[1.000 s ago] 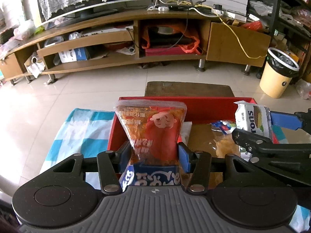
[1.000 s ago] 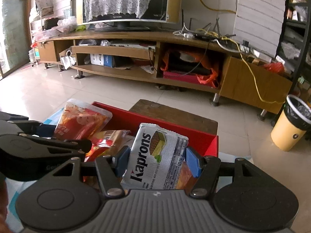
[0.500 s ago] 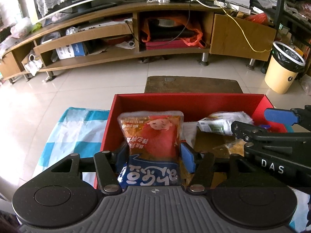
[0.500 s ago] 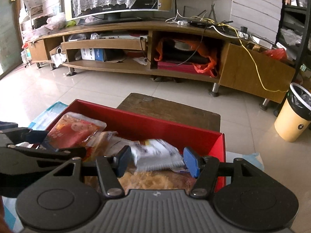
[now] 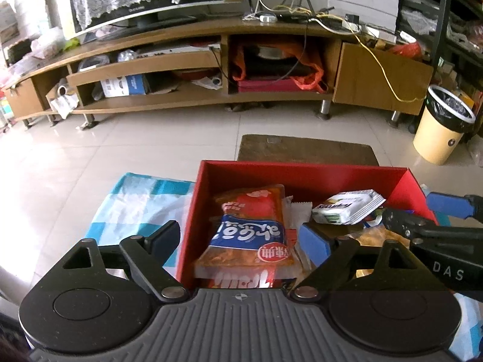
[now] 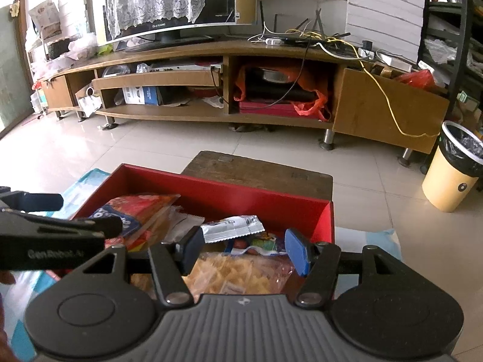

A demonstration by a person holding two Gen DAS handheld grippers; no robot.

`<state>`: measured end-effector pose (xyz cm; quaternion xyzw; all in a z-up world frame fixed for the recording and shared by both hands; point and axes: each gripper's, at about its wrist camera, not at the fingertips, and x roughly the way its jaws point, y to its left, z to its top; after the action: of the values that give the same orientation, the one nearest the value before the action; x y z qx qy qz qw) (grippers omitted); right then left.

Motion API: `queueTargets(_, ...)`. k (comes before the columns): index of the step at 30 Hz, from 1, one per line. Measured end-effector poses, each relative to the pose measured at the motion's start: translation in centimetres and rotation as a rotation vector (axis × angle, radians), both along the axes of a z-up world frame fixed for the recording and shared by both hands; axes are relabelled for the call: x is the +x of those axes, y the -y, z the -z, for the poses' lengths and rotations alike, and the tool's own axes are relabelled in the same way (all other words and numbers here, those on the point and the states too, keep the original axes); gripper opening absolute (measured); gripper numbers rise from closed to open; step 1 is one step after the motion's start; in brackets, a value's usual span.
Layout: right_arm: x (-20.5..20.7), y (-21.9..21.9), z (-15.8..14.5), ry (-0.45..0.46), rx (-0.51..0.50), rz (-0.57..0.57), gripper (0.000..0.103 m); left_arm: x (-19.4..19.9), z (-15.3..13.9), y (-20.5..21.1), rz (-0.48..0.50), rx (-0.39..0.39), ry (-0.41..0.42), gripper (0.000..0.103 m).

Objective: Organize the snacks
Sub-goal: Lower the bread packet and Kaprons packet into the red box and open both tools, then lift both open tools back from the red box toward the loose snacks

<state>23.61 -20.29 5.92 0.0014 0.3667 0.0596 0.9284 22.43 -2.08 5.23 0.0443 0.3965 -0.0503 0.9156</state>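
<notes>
Now snack packet (image 5: 250, 235) lies between open jaws.

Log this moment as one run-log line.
left gripper: open, jaws just opened, orange snack bag released | right gripper: open, empty | both over red box

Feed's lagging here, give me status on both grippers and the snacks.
Left gripper open, jaws just opening, red-blue packet released in red box. Right gripper open, empty. Nothing blocking.
</notes>
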Motion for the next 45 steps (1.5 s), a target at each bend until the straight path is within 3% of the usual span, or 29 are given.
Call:
queueTargets(12,-5.6,-1.5,-0.3,-0.017,0.02,-0.084,0.057,-4.7,-0.4,-3.7,-0.045,-0.041,-0.059,0.092)
queueTargets(25,-11.1,-4.2,1.9,-0.081,0.033,-0.167,0.057,-13.7,3.4,-6.0,-0.065,-0.08,-0.275,0.094)
queueTargets(32,-12.8,-4.0,3.1,-0.119,0.049,-0.184,0.057,-15.2,5.7,-4.6,-0.074,-0.109,-0.362,0.094)
queueTargets(37,-13.5,-3.2,3.6,-0.135,0.05,-0.185,0.057,-15.6,6.9,-2.3,-0.055,-0.056,-0.38,0.094)
queueTargets(42,-13.9,-2.8,4.0,-0.146,0.063,-0.197,0.057,-16.1,7.9,-2.2,-0.07,-0.03,-0.383,0.085)
queueTargets(45,-13.9,-3.2,4.4,-0.158,0.059,-0.213,0.057,-16.6,7.6,-2.9,-0.065,-0.02,-0.378,0.072)
